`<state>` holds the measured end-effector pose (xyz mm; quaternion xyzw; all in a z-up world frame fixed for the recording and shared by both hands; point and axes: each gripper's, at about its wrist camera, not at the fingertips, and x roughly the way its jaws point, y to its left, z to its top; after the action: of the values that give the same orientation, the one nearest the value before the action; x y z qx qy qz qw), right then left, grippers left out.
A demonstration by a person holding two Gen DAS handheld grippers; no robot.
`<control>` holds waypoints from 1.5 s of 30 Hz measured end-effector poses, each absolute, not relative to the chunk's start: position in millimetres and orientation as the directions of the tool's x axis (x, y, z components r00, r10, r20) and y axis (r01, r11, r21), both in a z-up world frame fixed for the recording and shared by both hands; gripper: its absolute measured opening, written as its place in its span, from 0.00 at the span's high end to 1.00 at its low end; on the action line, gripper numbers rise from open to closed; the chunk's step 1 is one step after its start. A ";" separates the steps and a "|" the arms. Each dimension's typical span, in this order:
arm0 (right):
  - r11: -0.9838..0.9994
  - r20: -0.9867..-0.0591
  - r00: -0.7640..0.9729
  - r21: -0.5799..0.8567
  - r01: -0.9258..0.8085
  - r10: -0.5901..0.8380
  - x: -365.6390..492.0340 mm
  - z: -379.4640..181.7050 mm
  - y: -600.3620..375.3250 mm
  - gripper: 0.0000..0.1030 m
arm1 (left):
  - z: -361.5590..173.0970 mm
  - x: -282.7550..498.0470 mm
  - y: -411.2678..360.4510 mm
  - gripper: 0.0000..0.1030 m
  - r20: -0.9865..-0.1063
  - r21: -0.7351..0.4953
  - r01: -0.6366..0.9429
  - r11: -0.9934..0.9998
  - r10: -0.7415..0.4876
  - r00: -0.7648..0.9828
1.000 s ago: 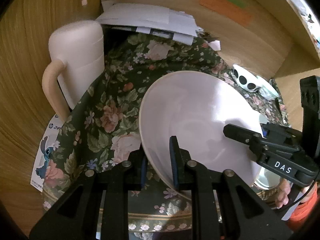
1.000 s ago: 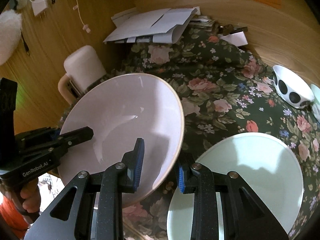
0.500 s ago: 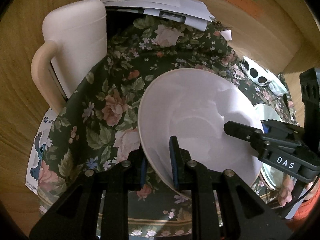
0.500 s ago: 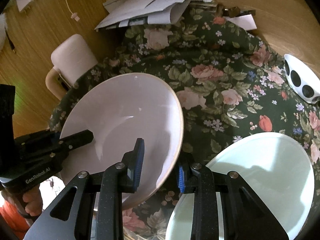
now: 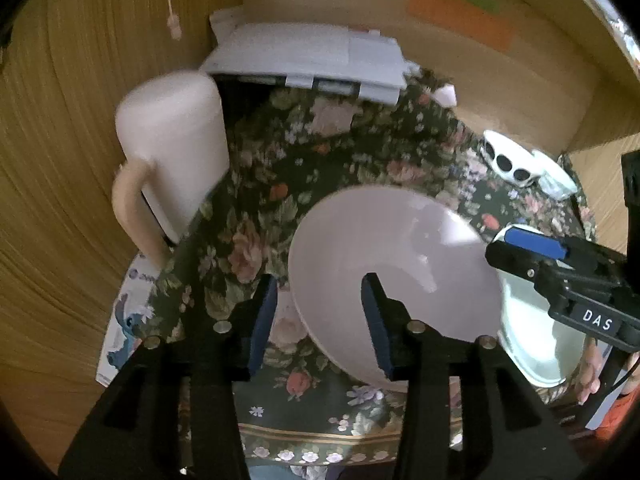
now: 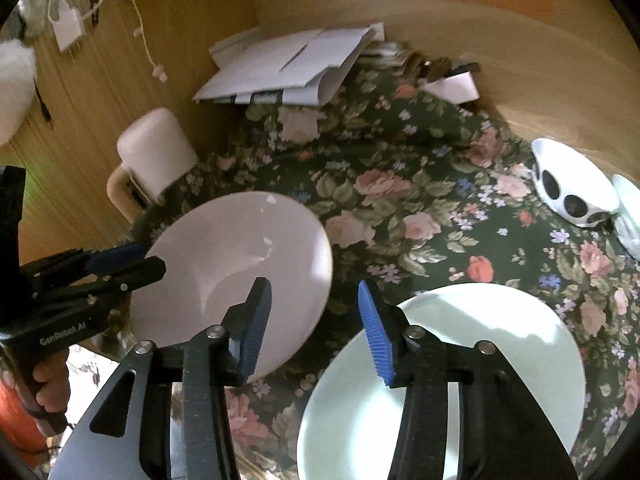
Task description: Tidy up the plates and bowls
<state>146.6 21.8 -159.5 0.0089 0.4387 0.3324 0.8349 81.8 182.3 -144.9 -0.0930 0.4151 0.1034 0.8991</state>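
Left wrist view first: my left tongs [image 5: 320, 316] have just been opening, and their blue pads stand apart on either side of the near rim of the wide white ceramic bowl [image 5: 384, 264] without pressing on it. That bowl sits on the dark floral cloth [image 5: 256, 200] over the bench, tilted, its open face turned up and toward my right tongs [image 5: 524, 248], whose tips reach over its far rim. A pale green plate [image 5: 536, 344] lies just beyond the bowl, and a small white bowl with black dots [image 5: 512, 160] stands well apart near the wooden wall.

Right wrist view: my right tongs [image 6: 316, 320] have also just been opening; the bowl's rim [image 6: 248, 264] passes between the parted pads, untouched as far as I can see. The green plate [image 6: 480, 360] lies flat beside it.
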 end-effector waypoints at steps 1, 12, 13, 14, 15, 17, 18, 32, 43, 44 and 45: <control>0.780 -0.721 0.401 0.307 -0.546 0.565 146.3 -156.8 18.8 0.59 | -139.8 81.5 180.0 0.56 -0.758 -0.080 -0.262 0.962 0.113 0.642; 0.829 -0.656 0.539 0.261 -0.494 0.528 144.7 -123.8 -38.4 0.47 | -90.1 99.7 140.8 0.43 -0.680 -0.066 -0.210 0.975 0.110 0.725; 0.835 -0.652 0.551 0.257 -0.486 0.521 145.2 -121.8 -44.5 0.47 | -87.3 103.7 137.6 0.40 -0.675 -0.068 -0.203 0.977 0.105 0.730; 0.842 -0.647 0.563 0.254 -0.476 0.514 146.4 -119.6 -50.9 0.45 | -85.6 107.0 134.4 0.40 -0.672 -0.069 -0.198 0.978 0.101 0.734; 0.850 -0.644 0.577 0.249 -0.463 0.503 148.2 -117.5 -58.2 0.43 | -83.6 110.8 130.6 0.39 -0.668 -0.069 -0.190 0.979 0.096 0.738; 0.865 -0.637 0.600 0.242 -0.440 0.484 152.1 -114.5 -70.7 0.37 | -79.6 120.6 122.8 0.38 -0.663 -0.067 -0.168 0.983 0.082 0.744; 0.875 -0.633 0.616 0.237 -0.423 0.469 154.7 -113.1 -78.5 0.34 | -77.9 125.8 118.2 0.36 -0.659 -0.066 -0.159 0.985 0.076 0.748; 0.945 -0.657 0.679 0.230 -0.233 0.328 221.0 -135.0 -155.9 0.34 | -82.4 220.3 70.9 0.35 -0.668 -0.026 -0.044 0.999 0.015 0.744; 0.966 -0.718 0.647 0.209 -0.152 0.257 280.4 -182.7 -174.3 0.43 | -103.6 289.9 52.5 0.35 -0.709 -0.064 -0.041 0.997 -0.017 0.705; 0.965 -0.728 0.635 0.217 -0.145 0.259 287.1 -188.1 -175.8 0.48 | -105.9 296.5 51.2 0.35 -0.711 -0.064 -0.042 0.997 -0.016 0.703; 0.963 -0.740 0.618 0.232 -0.136 0.266 295.3 -195.3 -178.0 0.52 | -107.4 301.3 50.5 0.35 -0.714 -0.062 -0.041 0.997 -0.016 0.700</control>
<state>295.3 -178.0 -195.3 0.0767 0.4225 0.1121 0.8961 301.3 50.5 -107.4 -0.0366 0.3874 0.0068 0.9212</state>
